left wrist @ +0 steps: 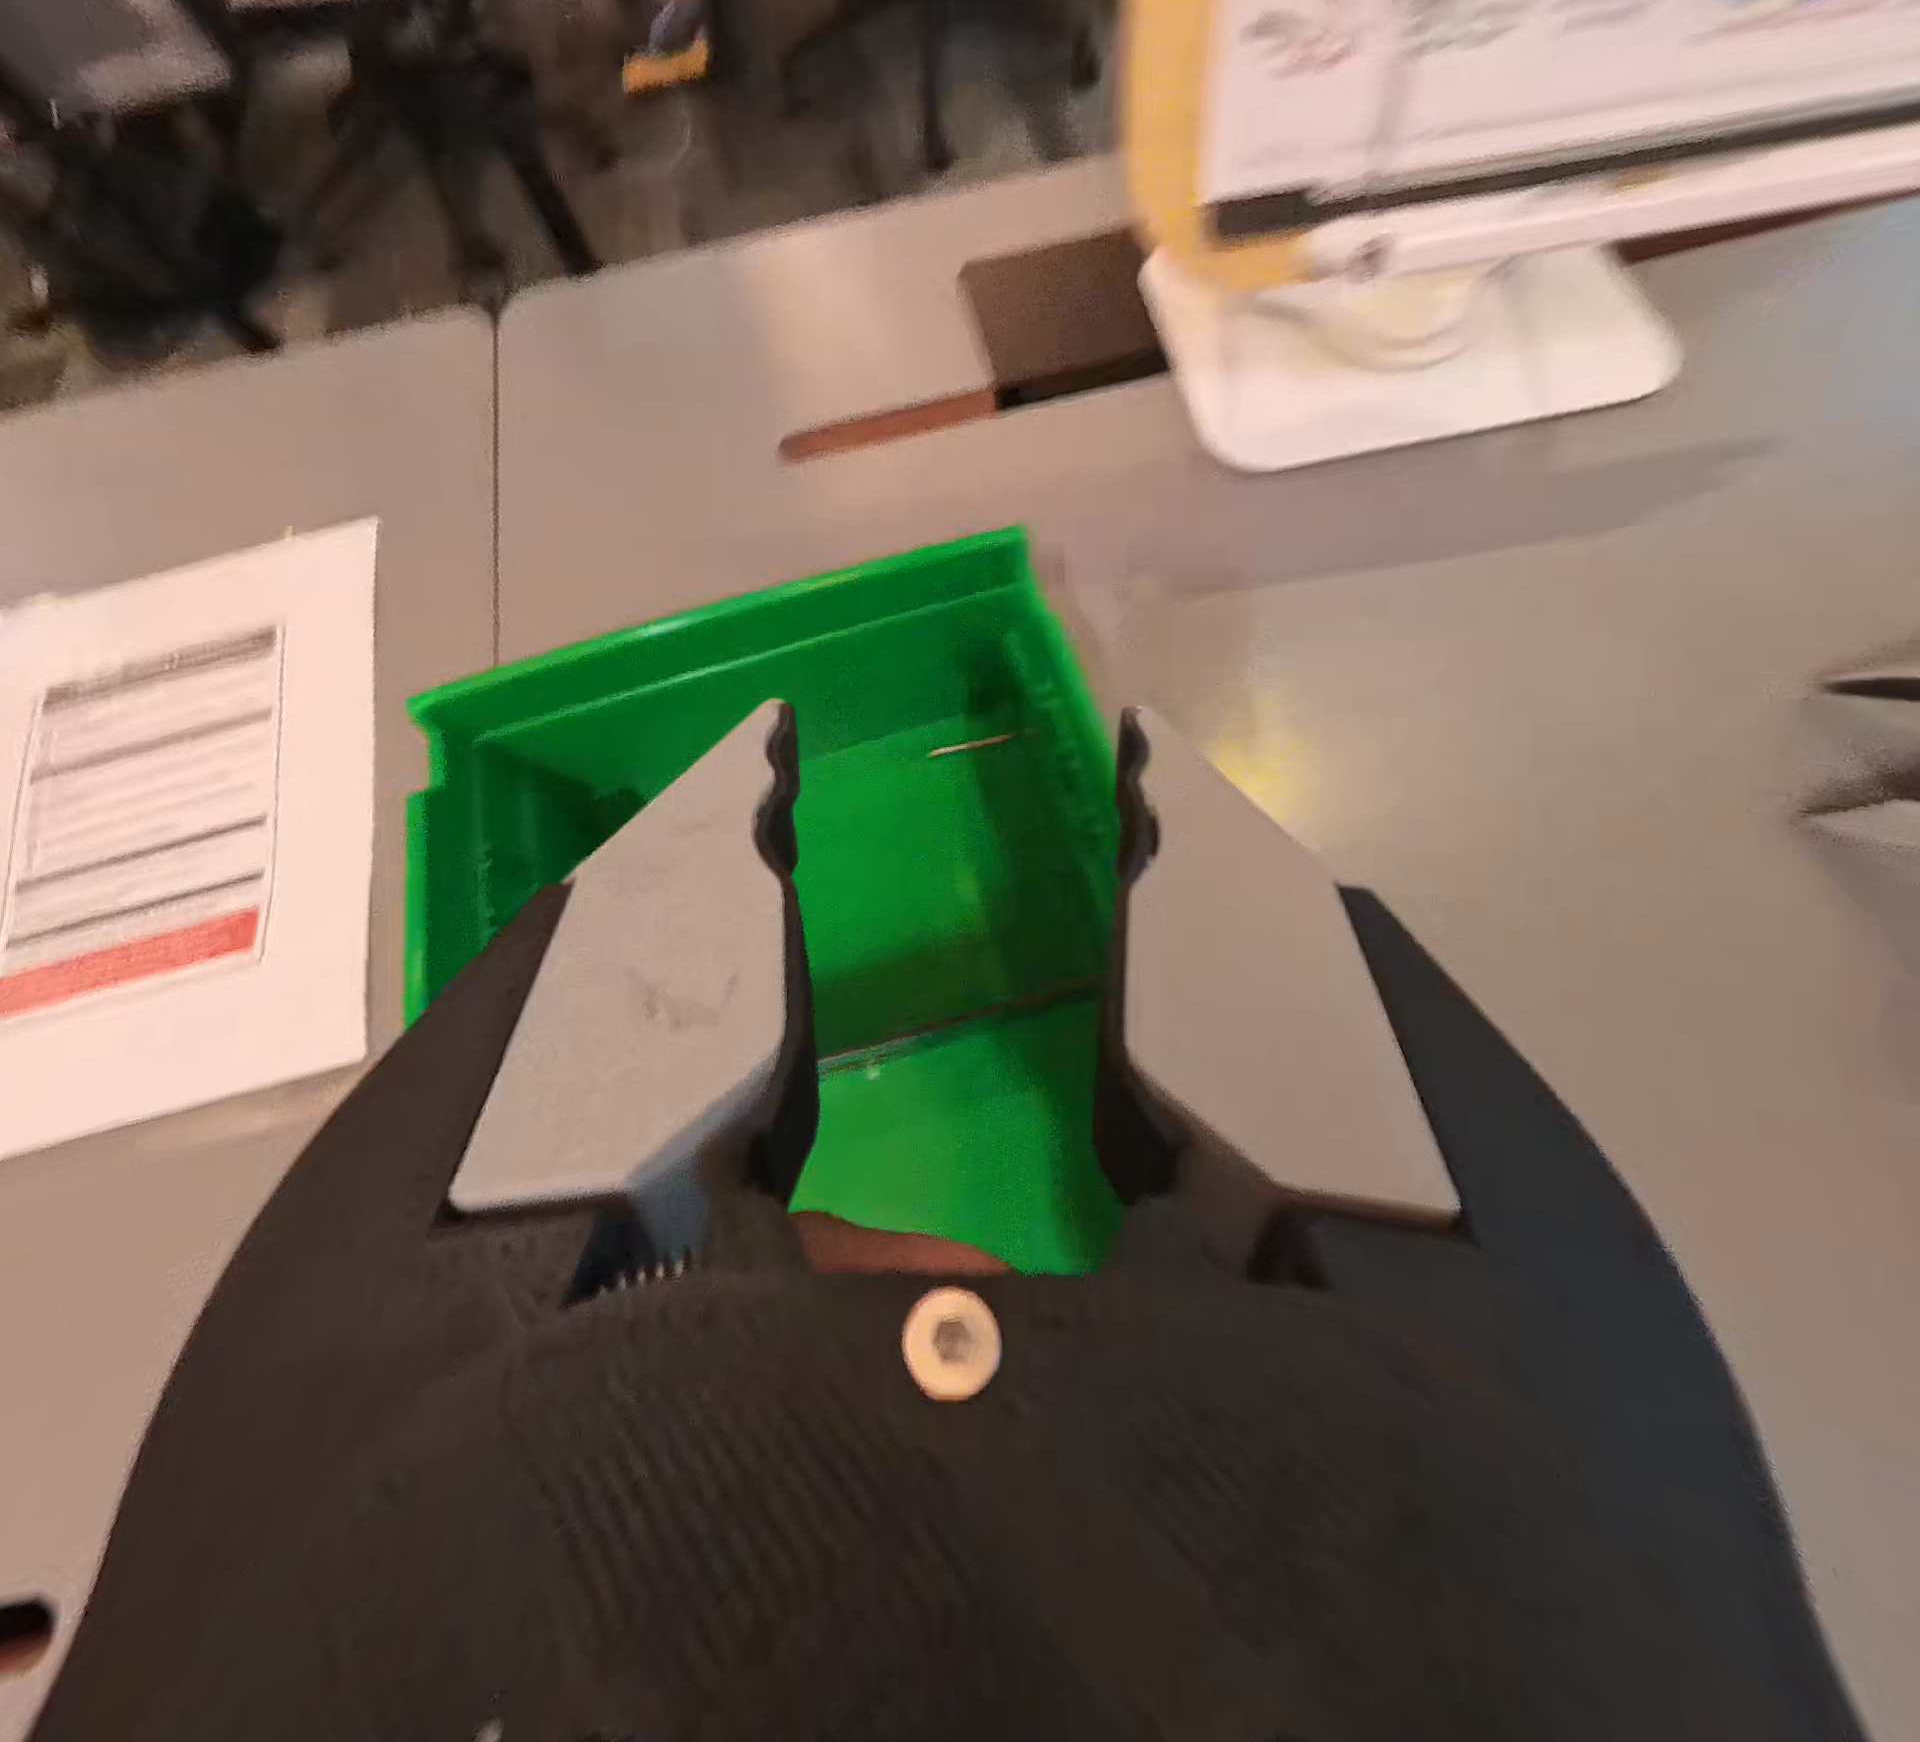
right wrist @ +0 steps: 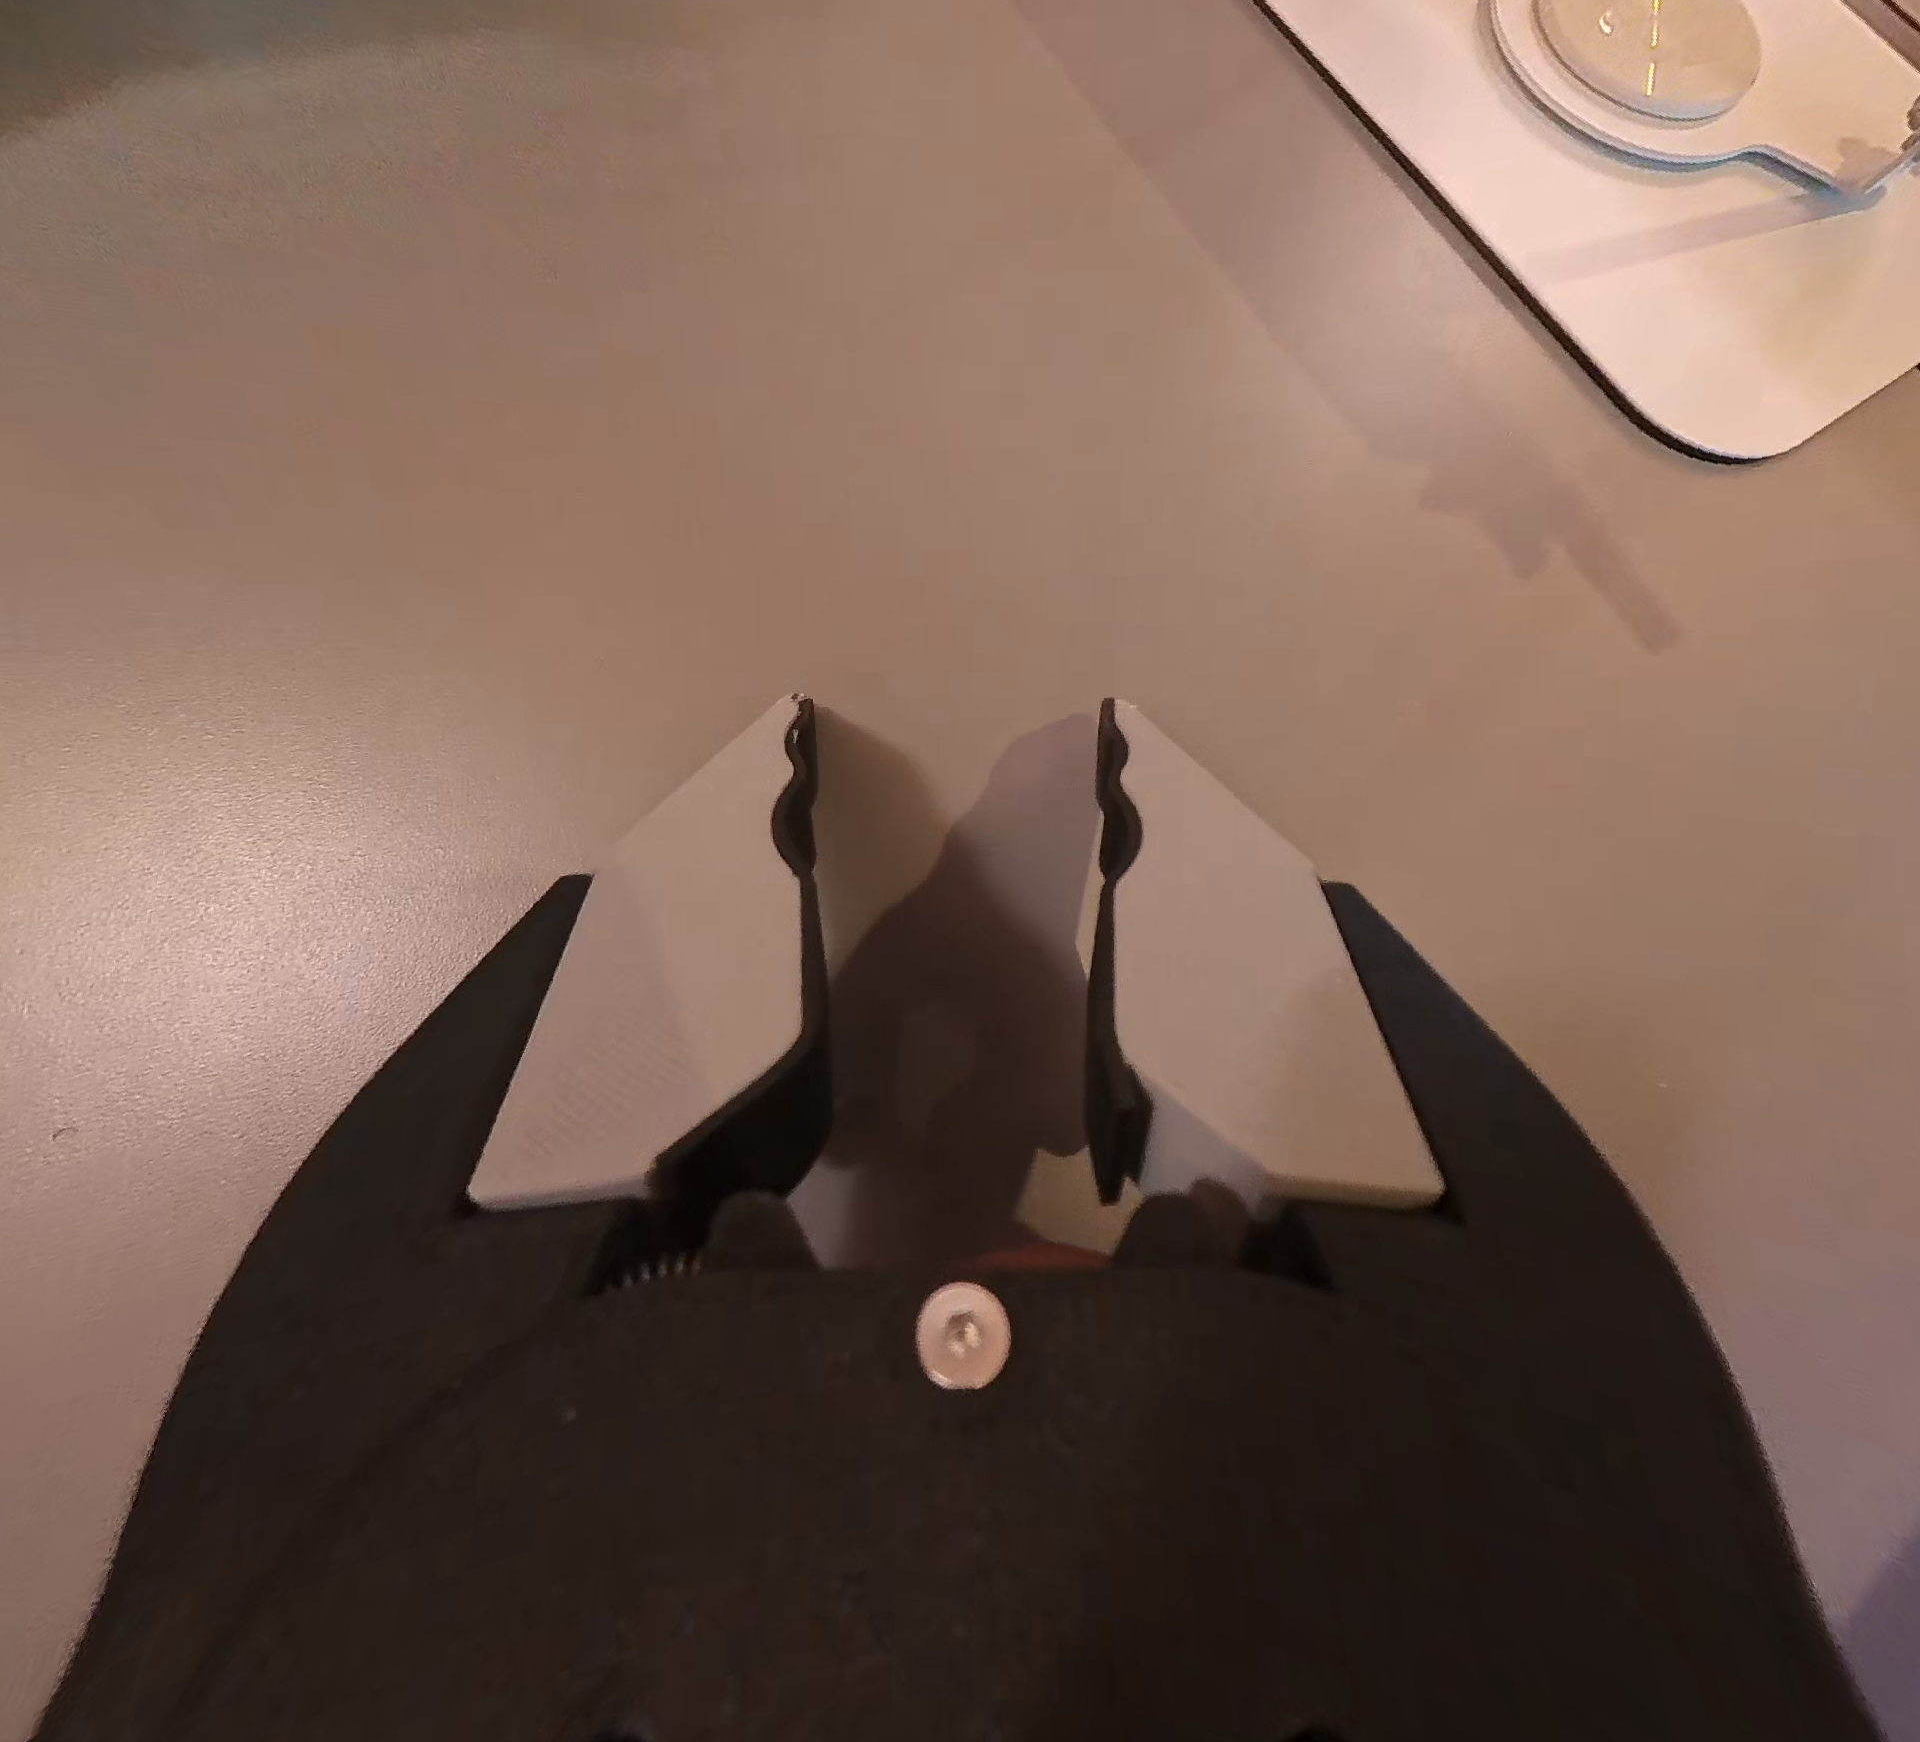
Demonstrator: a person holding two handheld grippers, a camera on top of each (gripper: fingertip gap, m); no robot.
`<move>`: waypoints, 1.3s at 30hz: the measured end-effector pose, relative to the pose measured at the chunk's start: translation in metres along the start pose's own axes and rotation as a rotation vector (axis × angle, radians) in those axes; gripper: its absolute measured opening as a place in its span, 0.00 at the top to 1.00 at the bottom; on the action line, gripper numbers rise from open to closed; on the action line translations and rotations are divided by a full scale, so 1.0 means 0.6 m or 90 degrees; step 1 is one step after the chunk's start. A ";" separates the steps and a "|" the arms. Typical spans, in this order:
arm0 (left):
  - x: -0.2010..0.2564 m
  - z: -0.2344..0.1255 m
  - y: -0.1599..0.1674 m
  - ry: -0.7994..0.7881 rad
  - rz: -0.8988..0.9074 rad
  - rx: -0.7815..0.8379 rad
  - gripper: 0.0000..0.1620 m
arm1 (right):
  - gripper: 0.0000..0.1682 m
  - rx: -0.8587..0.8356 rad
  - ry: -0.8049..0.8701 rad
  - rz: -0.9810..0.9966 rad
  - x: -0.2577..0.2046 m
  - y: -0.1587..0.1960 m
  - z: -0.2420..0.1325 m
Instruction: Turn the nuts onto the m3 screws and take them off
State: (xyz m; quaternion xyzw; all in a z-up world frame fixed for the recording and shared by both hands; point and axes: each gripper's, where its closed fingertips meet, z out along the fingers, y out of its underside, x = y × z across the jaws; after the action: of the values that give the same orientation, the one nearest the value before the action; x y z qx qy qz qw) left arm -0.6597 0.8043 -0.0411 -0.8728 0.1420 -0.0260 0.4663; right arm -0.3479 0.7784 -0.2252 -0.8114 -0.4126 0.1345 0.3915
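Note:
My left gripper (left wrist: 954, 724) is open and empty, held above a green plastic bin (left wrist: 727, 643) on the grey table. A thin metal piece (left wrist: 977, 744), perhaps a screw, lies on the bin's floor near its far right corner; the view is blurred, so I cannot tell more. My right gripper (right wrist: 956, 716) is open and empty, close over bare grey table (right wrist: 727, 342). No nuts show in either view. The tip of the other gripper (left wrist: 1870, 747) shows at the right edge of the left wrist view.
A white monitor base (left wrist: 1403, 362) stands at the back right, also in the right wrist view (right wrist: 1558, 186). A printed sheet (left wrist: 177, 830) lies left of the bin. A dark cable cover (left wrist: 1049, 321) sits behind it. The table's far edge runs behind these. Spacing between my two grippers at the tips: around 35 cm. The left tips stand about 20 cm off the thin metal piece (left wrist: 977, 744).

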 end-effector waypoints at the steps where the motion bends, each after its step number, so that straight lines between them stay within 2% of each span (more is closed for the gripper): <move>1: -0.026 0.020 0.012 -0.012 -0.015 -0.038 0.63 | 0.69 0.001 0.002 -0.002 0.000 0.000 0.000; 5: -0.084 0.105 0.075 -0.020 -0.112 -0.183 0.63 | 0.70 0.003 0.011 -0.016 -0.001 -0.001 -0.001; 8: -0.096 0.152 0.125 -0.012 -0.186 -0.272 0.68 | 0.71 0.004 0.010 -0.020 -0.002 -0.001 -0.001; 12: -0.126 0.181 0.176 -0.066 -0.174 -0.360 0.67 | 0.71 0.003 0.003 -0.014 -0.003 -0.001 -0.001; 16: -0.150 0.198 0.189 -0.108 -0.177 -0.384 0.71 | 0.71 0.003 0.004 -0.013 -0.002 -0.001 -0.001; 22: -0.150 0.221 0.216 -0.109 -0.240 -0.413 0.72 | 0.71 0.004 0.007 -0.020 -0.004 -0.002 -0.001; 25: -0.158 0.223 0.217 -0.124 -0.250 -0.424 0.77 | 0.72 0.004 0.008 -0.021 -0.004 -0.002 -0.001; 29: -0.164 0.235 0.226 -0.135 -0.240 -0.450 0.77 | 0.72 0.005 0.010 -0.024 -0.004 -0.002 -0.001; 30: -0.160 0.239 0.228 -0.124 -0.229 -0.459 0.81 | 0.72 0.005 0.011 -0.025 -0.004 -0.002 -0.001; 34: -0.163 0.245 0.226 -0.122 -0.220 -0.466 0.83 | 0.72 0.005 0.009 -0.026 -0.005 -0.002 -0.001; 37: -0.170 0.241 0.230 -0.123 -0.239 -0.463 0.91 | 0.73 0.005 0.006 -0.023 -0.005 -0.002 -0.001; 39: -0.171 0.242 0.230 -0.119 -0.226 -0.465 0.92 | 0.73 0.005 0.005 -0.023 -0.005 -0.002 -0.001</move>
State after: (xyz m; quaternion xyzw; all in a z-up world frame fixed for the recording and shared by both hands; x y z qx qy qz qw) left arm -0.7633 0.8768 -0.2272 -0.9904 -0.0535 0.0256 0.1252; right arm -0.3503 0.7761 -0.2244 -0.8029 -0.4252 0.1254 0.3986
